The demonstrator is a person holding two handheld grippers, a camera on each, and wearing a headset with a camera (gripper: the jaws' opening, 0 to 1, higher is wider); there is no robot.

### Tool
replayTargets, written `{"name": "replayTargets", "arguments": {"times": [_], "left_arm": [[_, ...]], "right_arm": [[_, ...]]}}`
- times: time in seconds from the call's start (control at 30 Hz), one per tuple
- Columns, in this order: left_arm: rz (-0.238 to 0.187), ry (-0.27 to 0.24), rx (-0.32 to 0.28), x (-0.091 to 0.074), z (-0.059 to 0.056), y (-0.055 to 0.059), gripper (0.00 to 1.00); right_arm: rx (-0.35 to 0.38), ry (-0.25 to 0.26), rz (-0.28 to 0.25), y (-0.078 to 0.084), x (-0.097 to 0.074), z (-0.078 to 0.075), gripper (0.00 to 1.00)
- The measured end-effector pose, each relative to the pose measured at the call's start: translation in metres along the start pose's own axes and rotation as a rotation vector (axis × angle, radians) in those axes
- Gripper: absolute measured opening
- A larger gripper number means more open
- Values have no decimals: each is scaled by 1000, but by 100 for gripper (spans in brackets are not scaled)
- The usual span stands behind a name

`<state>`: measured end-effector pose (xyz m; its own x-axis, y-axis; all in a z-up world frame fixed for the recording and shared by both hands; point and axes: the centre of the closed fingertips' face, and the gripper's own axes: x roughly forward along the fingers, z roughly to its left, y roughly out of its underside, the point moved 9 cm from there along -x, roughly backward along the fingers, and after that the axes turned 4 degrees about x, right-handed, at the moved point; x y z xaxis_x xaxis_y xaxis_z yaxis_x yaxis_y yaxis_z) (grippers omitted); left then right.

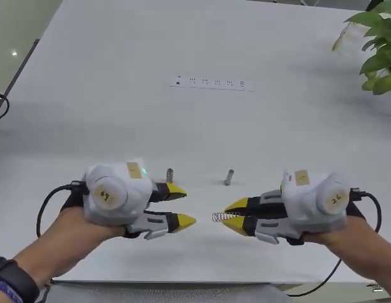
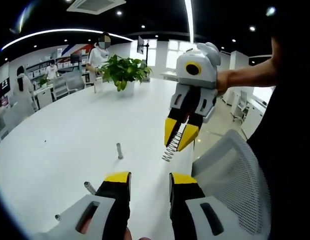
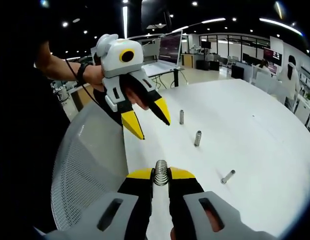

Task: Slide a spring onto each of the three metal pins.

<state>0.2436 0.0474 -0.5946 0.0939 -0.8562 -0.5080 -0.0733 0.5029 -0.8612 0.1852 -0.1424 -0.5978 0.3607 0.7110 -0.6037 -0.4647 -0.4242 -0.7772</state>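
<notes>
My right gripper (image 1: 232, 216) is shut on a small coil spring (image 1: 219, 217) that sticks out leftward from its yellow tips; the spring (image 3: 161, 172) sits end-on between its jaws. My left gripper (image 1: 184, 206) faces it a short gap away, open and with nothing between its jaws (image 2: 149, 178). Beyond the two grippers on the white table (image 1: 201, 126), a bare metal pin (image 1: 228, 177) stands at right. A second pin (image 1: 170, 175) at left seems to carry coils. In the right gripper view there are three pins: a far one (image 3: 181, 117), a coiled one (image 3: 198, 138) and a near one (image 3: 228, 176).
A white power strip (image 1: 211, 83) lies farther back on the table. A potted plant (image 1: 378, 50) stands at the far right. The table's near edge runs just below the grippers, with a grey mesh chair (image 2: 230, 175) beside it. People stand in the background office (image 2: 97, 55).
</notes>
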Motion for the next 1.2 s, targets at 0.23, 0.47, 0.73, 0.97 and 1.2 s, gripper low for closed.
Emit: {"name": "replayTargets", "arguments": {"times": [0.23, 0.47, 0.73, 0.97, 1.2], "left_arm": [[-7, -49, -26, -11, 7, 4, 26], [-6, -95, -53, -22, 10, 10, 31], [0, -158, -83, -39, 15, 17, 34], [0, -207, -107, -55, 20, 23, 37], [8, -232, -114, -64, 21, 26, 40]], "right_arm": [[7, 24, 9, 3, -4, -8, 9], [13, 52, 30, 10, -10, -16, 9], [14, 83, 60, 15, -13, -27, 9], [15, 102, 73, 14, -17, -39, 9], [5, 112, 108, 14, -19, -51, 9]]}}
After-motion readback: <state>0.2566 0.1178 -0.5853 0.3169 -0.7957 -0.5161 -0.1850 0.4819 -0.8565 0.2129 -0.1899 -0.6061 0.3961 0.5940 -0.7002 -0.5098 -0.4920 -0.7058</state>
